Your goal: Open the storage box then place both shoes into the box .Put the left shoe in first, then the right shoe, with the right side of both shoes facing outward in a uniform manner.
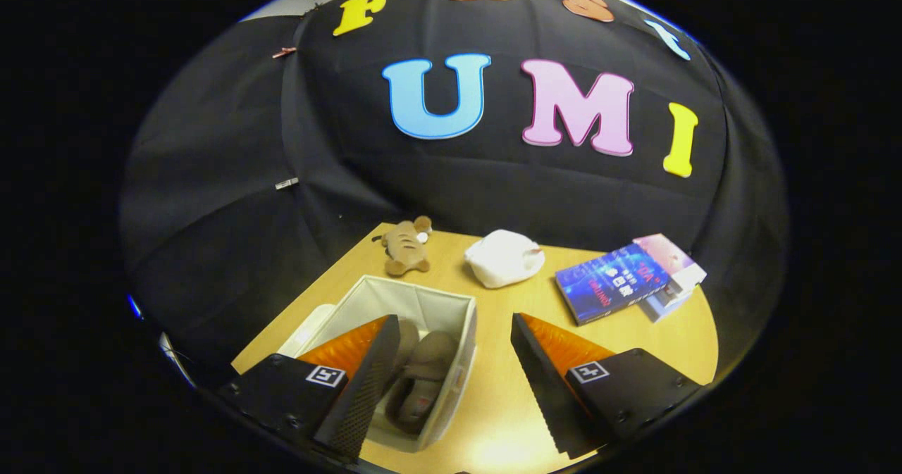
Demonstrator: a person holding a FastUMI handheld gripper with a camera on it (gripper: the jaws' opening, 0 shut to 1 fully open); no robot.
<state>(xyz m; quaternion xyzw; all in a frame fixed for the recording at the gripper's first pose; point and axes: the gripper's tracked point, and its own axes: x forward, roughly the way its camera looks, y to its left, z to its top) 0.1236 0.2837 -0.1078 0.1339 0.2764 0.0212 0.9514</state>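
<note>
Your gripper (454, 319) had two wedge-shaped fingers (366, 382) that tapered toward their tips, with ridged upper faces and finely textured inner faces, one dimpled and the other toothed along its edge. Each finger sat on a black angular block (634, 382) carrying a small square white marker (325, 375) and a few dark screws (620, 414). The fingers stood wide apart, clasping nothing.

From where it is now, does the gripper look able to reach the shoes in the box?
Probably yes: the storage box is open-topped, the shoes lie uncovered, and the open gripper hangs just above, holding nothing.
</note>
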